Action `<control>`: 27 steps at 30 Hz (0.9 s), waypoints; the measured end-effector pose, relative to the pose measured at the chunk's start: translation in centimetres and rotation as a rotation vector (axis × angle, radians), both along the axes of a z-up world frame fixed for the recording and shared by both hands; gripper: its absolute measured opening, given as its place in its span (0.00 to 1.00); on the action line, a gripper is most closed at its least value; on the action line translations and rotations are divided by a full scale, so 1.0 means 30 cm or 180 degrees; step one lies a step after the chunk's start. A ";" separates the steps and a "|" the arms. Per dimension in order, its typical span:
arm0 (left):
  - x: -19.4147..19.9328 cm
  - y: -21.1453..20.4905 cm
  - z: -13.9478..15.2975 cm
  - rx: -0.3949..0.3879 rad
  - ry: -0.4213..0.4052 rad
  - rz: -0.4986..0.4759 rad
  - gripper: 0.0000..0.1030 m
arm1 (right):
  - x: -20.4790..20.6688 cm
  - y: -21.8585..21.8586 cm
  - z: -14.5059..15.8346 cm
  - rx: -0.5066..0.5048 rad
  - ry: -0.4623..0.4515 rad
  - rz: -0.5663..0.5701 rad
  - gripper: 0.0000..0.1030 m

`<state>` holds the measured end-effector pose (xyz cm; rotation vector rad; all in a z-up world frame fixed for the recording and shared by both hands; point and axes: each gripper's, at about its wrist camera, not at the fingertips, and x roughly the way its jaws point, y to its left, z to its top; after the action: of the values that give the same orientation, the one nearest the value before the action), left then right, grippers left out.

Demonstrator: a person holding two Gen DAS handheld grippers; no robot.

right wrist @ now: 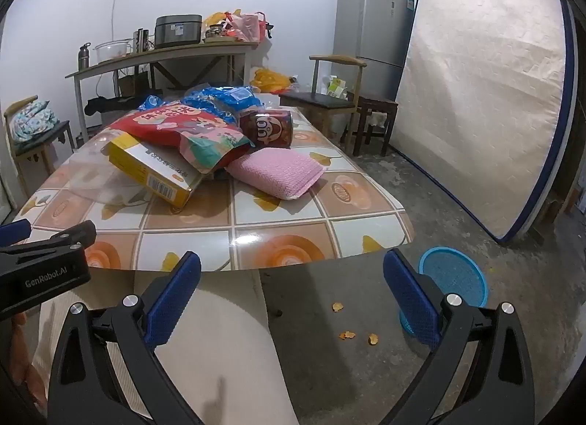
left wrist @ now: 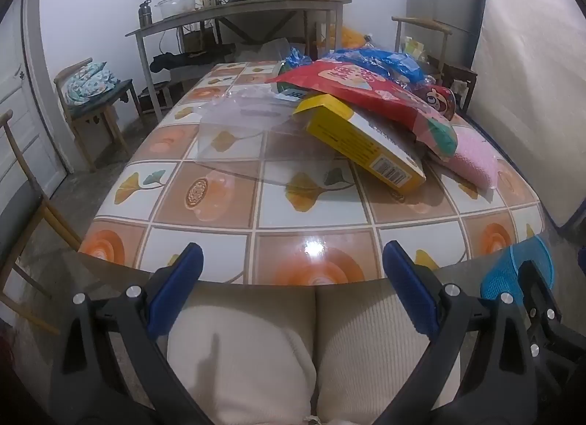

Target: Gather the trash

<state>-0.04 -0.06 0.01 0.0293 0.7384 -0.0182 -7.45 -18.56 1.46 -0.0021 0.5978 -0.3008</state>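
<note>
My left hand-held gripper (left wrist: pixel 293 271) is released, its blue pads spread wide with nothing between them, and it hangs over my lap just short of the near edge of the tabletop (left wrist: pixel 315 242). My right hand-held gripper (right wrist: pixel 293 278) is likewise released and empty, hanging off the tabletop's near right corner above the concrete floor.

In the left wrist view the trash lies in a heap at about 1 o'clock from my left hand-held gripper. A yellow box (left wrist: pixel 362 143) is the nearest piece, tilted, with its far end under a red snack bag (left wrist: pixel 370 92). A pink pouch (left wrist: pixel 472 157) lies flat at 2 o'clock, just beside the box and touching the bag's lower end. Behind the bag sit a blue plastic bag (left wrist: pixel 384 59) and a dark red can (left wrist: pixel 439 99). A clear plastic tray (left wrist: pixel 238 132) rests at 11 o'clock, to the left of the box.

In the right wrist view a blue basket (right wrist: pixel 454 275) stands on the floor at 2 o'clock, just beyond my right finger, with a few orange scraps (right wrist: pixel 346 333) on the concrete near it.
</note>
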 end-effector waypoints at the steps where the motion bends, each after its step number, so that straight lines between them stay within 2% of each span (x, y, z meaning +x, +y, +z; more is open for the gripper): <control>1: -0.002 0.000 0.001 0.0002 0.0000 -0.0005 0.92 | 0.001 0.000 0.000 0.0004 0.0012 0.0001 0.94; 2: 0.006 -0.006 -0.002 0.0049 0.0057 0.0018 0.92 | 0.002 0.001 0.000 0.0001 0.0013 0.0002 0.94; 19: 0.019 0.017 -0.009 -0.0011 0.0023 0.0055 0.92 | 0.009 0.010 0.004 -0.0015 -0.0002 0.0010 0.94; 27: 0.008 0.023 0.018 -0.0022 -0.0093 0.0102 0.92 | 0.011 0.017 0.019 -0.0041 -0.0046 0.0036 0.94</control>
<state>0.21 0.63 0.54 0.0111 0.7095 0.0101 -7.10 -18.06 2.04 -0.0158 0.5815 -0.2936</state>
